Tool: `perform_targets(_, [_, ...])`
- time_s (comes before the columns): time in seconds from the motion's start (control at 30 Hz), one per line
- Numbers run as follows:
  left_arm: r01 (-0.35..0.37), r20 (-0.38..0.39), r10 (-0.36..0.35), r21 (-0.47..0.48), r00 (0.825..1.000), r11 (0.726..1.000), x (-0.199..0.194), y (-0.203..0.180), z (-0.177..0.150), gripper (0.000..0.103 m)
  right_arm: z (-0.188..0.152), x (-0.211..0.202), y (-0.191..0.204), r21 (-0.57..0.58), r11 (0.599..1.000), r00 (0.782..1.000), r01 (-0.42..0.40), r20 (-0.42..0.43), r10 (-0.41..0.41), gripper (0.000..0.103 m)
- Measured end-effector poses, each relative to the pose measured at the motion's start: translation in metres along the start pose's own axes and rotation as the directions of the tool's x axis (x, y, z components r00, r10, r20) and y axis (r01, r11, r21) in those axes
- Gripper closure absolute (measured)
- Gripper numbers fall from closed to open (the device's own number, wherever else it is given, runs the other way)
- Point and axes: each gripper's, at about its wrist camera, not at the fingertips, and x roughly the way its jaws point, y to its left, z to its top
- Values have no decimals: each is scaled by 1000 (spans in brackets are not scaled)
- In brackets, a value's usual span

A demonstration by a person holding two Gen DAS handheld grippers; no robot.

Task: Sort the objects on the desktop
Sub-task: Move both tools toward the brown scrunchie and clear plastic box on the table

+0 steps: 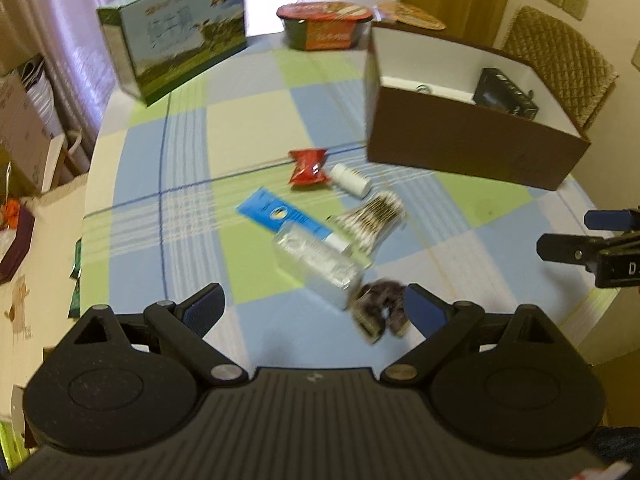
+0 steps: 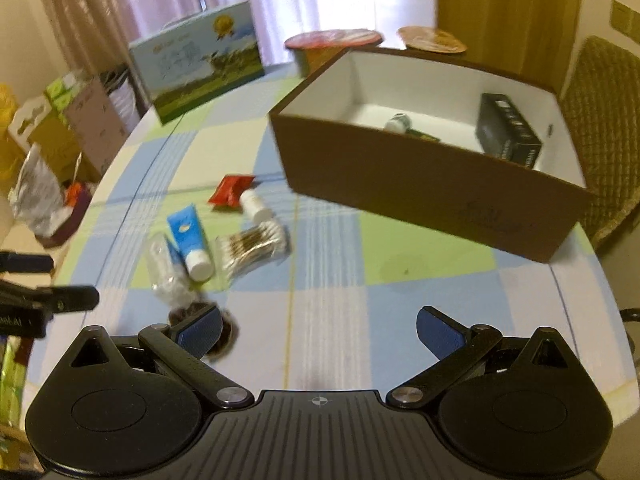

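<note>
On the checked tablecloth (image 1: 248, 120), beside the brown box (image 2: 420, 184), you have a red packet (image 1: 307, 166), white bottle (image 1: 352, 179), blue tube (image 2: 187, 236) and cotton swabs (image 1: 374, 216). Your left gripper (image 1: 314, 306) and right gripper (image 2: 318, 328) both stand wide, holding nothing.

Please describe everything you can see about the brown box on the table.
The brown box is open on top, with no lid in view. Its outside is dark brown and its inside white; it looks like cardboard. It sits flat on the checked tablecloth, apart from the loose items. Inside are a black carton and a small white-capped bottle.
</note>
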Motion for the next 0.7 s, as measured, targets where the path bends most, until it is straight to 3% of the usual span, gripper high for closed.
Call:
perform_targets(0.27, [-20,-23,20,-32,1000,999,7,23,-12,9,-17,32,34,-124,992,999,-37,-26,34,2])
perform_targets(0.57, [-31,-70,26,-64,997,998,26,38,-18,9,-19,65,51,-139,983,991,-119,-85,108,3])
perform_targets(0.7, [-29,-86,24,-66,996,997,34,42,-18,9,-17,79,57,-142,977,982,-157,-126,140,18])
